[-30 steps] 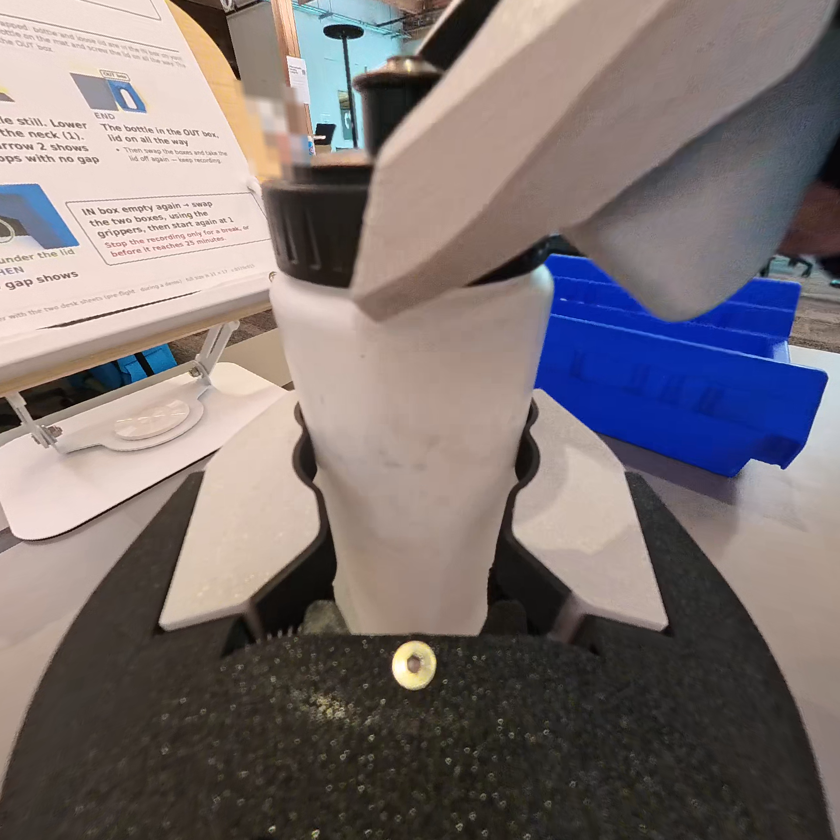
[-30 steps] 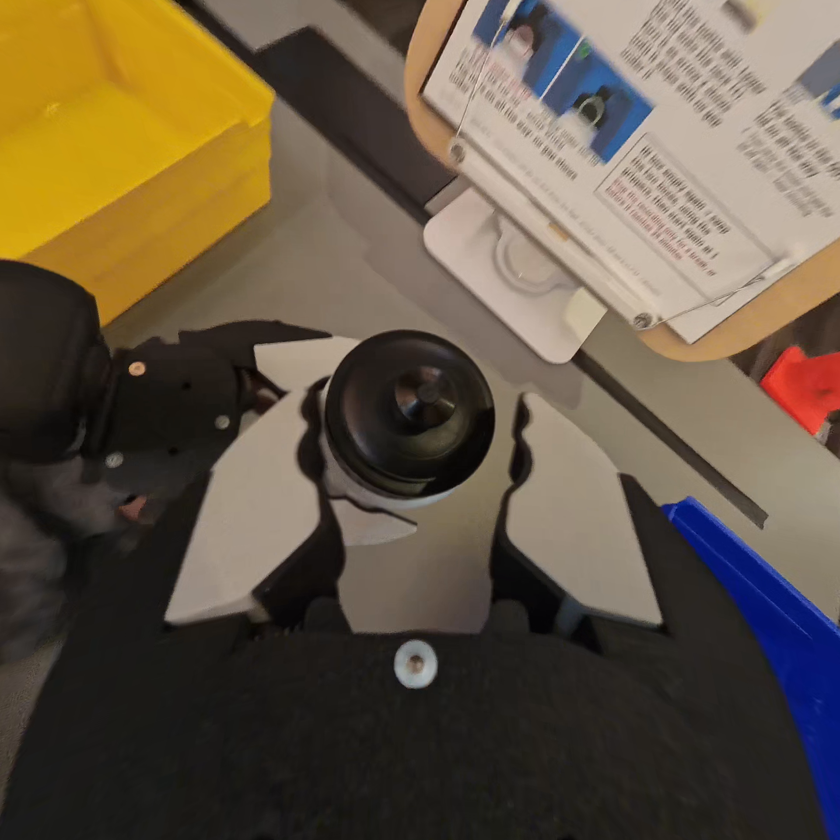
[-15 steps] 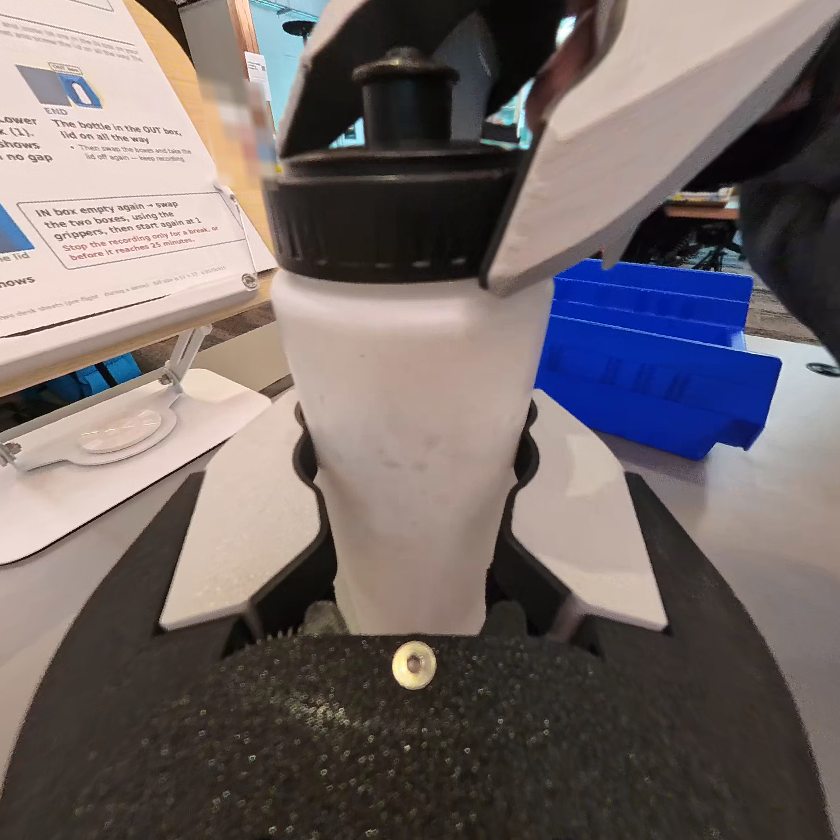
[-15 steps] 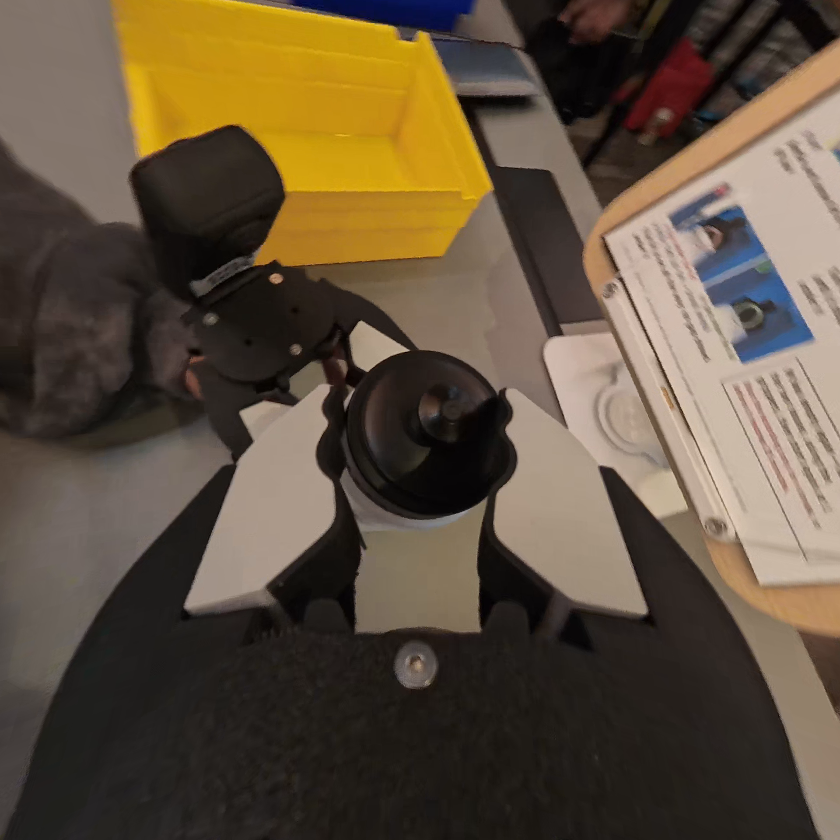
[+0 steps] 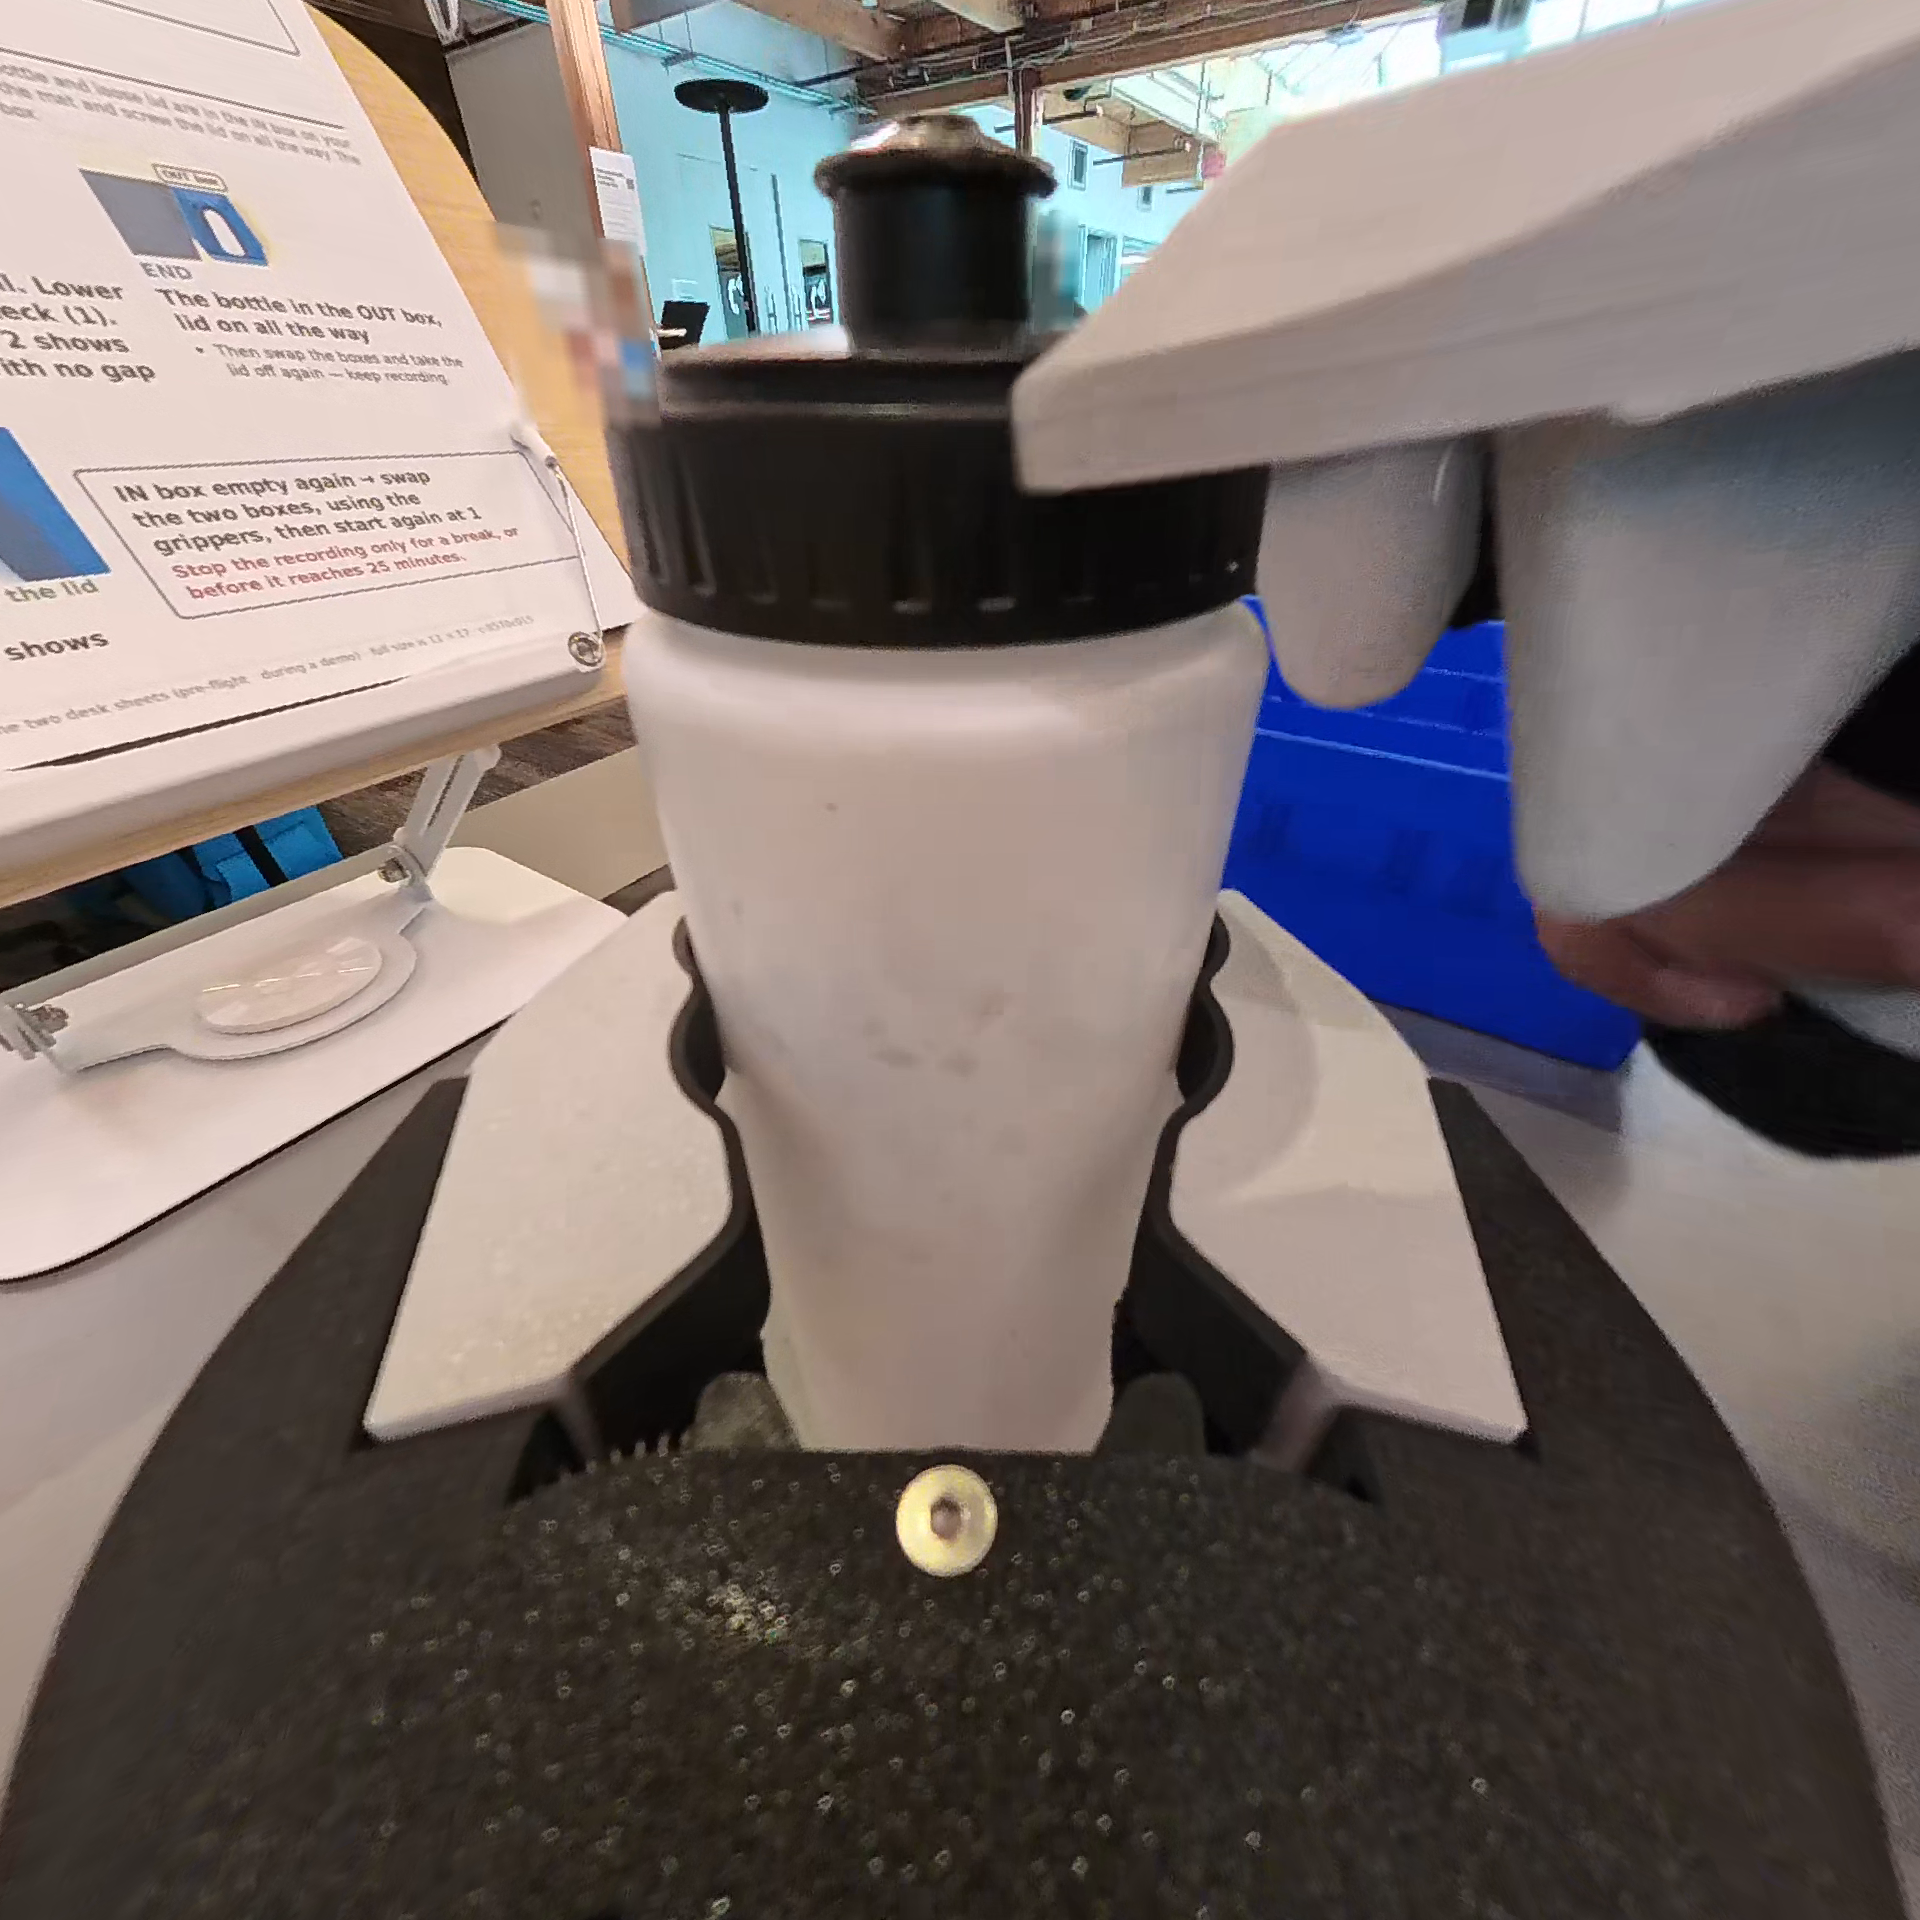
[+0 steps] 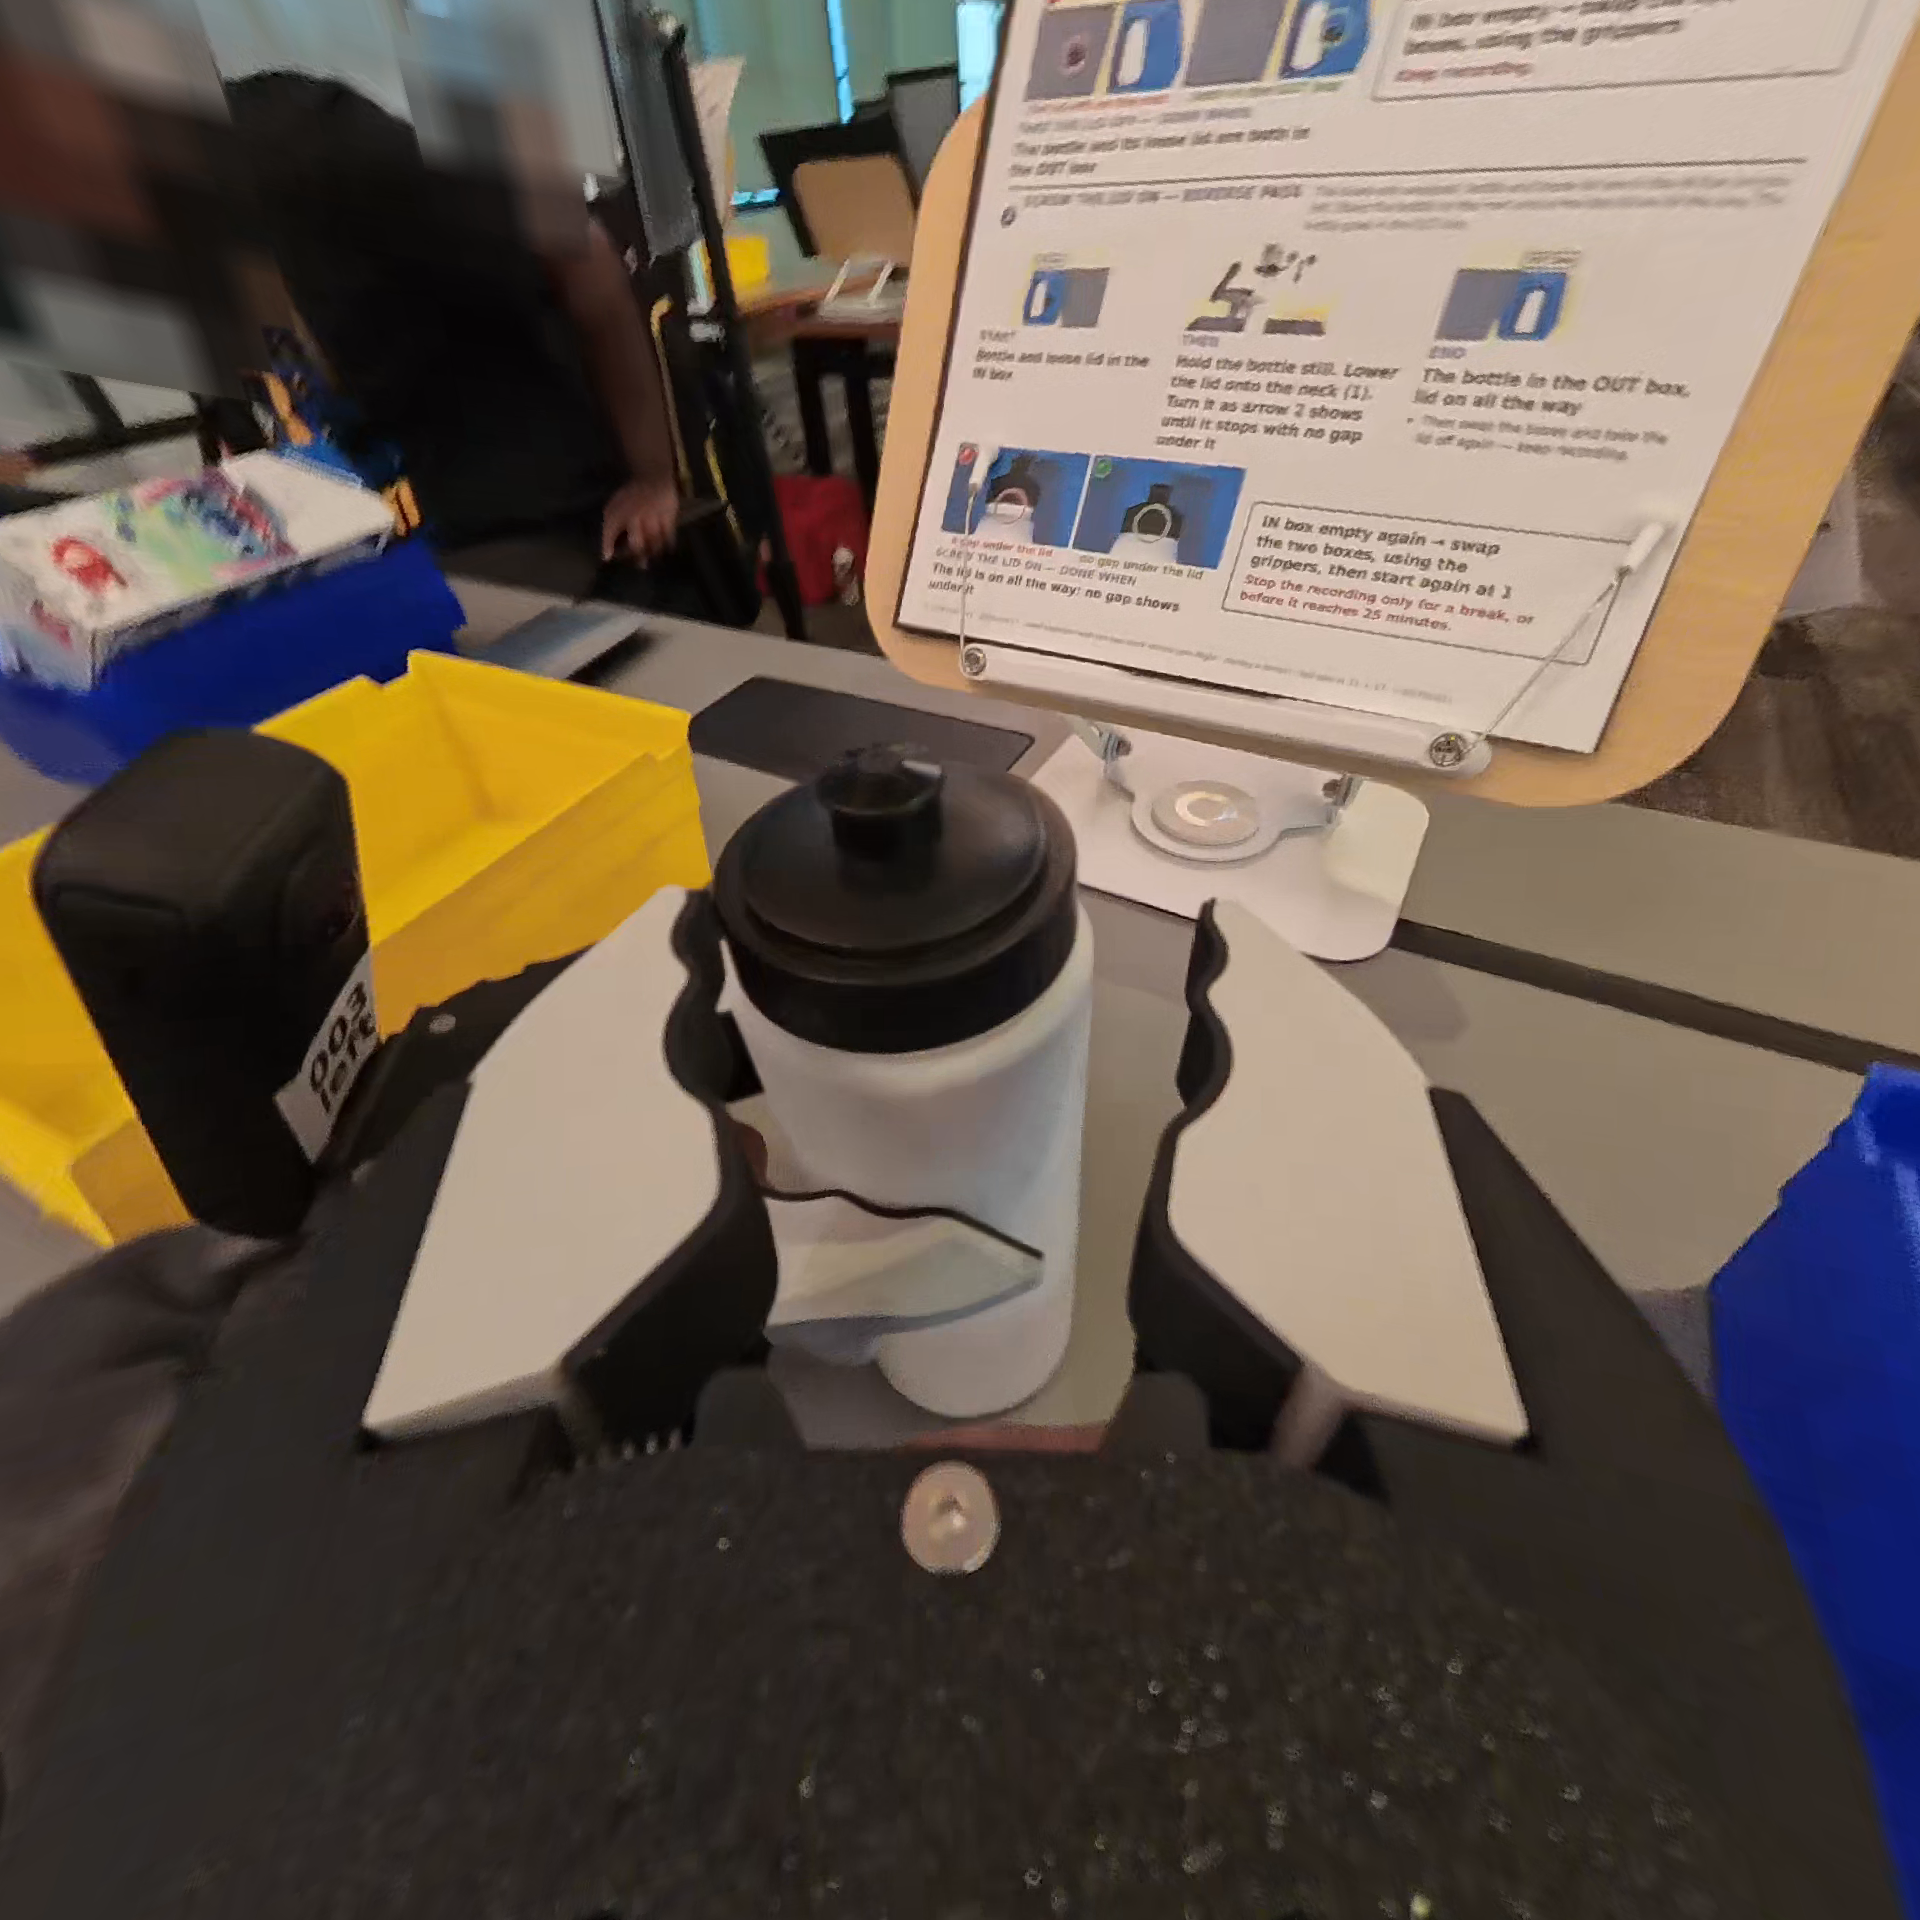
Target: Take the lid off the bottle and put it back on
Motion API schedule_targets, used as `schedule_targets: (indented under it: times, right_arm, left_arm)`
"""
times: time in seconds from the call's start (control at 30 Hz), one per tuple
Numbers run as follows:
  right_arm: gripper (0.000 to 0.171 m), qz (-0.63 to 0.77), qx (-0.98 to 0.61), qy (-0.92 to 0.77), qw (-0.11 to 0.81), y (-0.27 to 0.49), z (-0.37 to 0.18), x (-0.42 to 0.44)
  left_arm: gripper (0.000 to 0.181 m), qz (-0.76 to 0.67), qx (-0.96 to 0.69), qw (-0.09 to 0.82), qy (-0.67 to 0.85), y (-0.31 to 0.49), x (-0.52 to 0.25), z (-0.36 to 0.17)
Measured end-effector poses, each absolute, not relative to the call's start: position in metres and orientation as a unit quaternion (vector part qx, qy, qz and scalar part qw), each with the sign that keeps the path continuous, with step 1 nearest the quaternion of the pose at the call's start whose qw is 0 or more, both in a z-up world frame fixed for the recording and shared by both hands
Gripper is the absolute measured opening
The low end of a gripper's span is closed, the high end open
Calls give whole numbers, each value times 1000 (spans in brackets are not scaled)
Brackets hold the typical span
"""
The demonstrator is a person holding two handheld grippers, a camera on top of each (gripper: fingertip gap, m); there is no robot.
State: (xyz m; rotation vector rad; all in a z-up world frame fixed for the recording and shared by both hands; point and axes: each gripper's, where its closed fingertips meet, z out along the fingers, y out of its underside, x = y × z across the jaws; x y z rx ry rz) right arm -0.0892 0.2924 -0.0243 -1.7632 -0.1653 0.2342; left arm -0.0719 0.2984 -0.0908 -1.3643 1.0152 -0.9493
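- The white bottle [image 5: 935, 935] stands upright on the grey bench [image 6: 1558, 987], black screw lid [image 5: 914, 499] seated on its neck with the pull spout up.
- Left gripper [image 5: 951, 1049] has its jaws clamped on the bottle's lower body, both white fingers [image 5: 561, 1195] pressed against the sides.
- In the right wrist view, the right gripper [image 6: 940, 1039] sits with jaws spread wide, the bottle between them; its left finger lies close to the bottle's shoulder, its right finger stands clear, and the jaws hold nothing.
- In the left wrist view, one white finger of that right gripper crosses in front of the lid's right edge; touching or just beside, I cannot tell.
- Behind the bottle: a wooden stand holding an instruction sheet [image 6: 1351, 416] on a white base.
- To the bottle's left in the right wrist view, a yellow bin [image 6: 499, 790], and beyond it a blue bin holding a white packet.
- To the bottle's right, a blue bin [image 5: 1403, 862], near.
- A dark mat [image 6: 852, 727] lies on the bench behind the bottle.
- A person in dark clothing sits beyond the bench, far behind the yellow bin.
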Motion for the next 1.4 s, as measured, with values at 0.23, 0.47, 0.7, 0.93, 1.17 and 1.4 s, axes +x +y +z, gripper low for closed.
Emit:
schedule_targets:
  times: [0.23, 0.47, 0.7, 0.93, 1.17, 1.4]
  right_arm:
    - [72, 95, -779, -157, 599, 303, -37, -105]
    - [71, 250, -738, -425, 461, 289, -40, -101]
    - [66, 251, -727, -530, 359, 283, -39, -92]
    - [87, 188, -735, -262, 597, 276, 9, -97]
    - [71, 89, -744, -16, 662, 273, -18, -105]
    - [72, 74, -780, -48, 620, 297, -33, -101]
  left_arm:
    - [87, -410, -579, 556, 433, 299, -73, -91]
    - [87, -421, -567, 548, 448, 291, -70, -91]
    - [87, -426, -561, 546, 452, 290, -70, -91]
    - [87, -424, -564, 549, 448, 291, -70, -91]
    - [87, -423, -567, 551, 443, 291, -70, -91]
    - [87, -422, -569, 551, 441, 292, -71, -91]
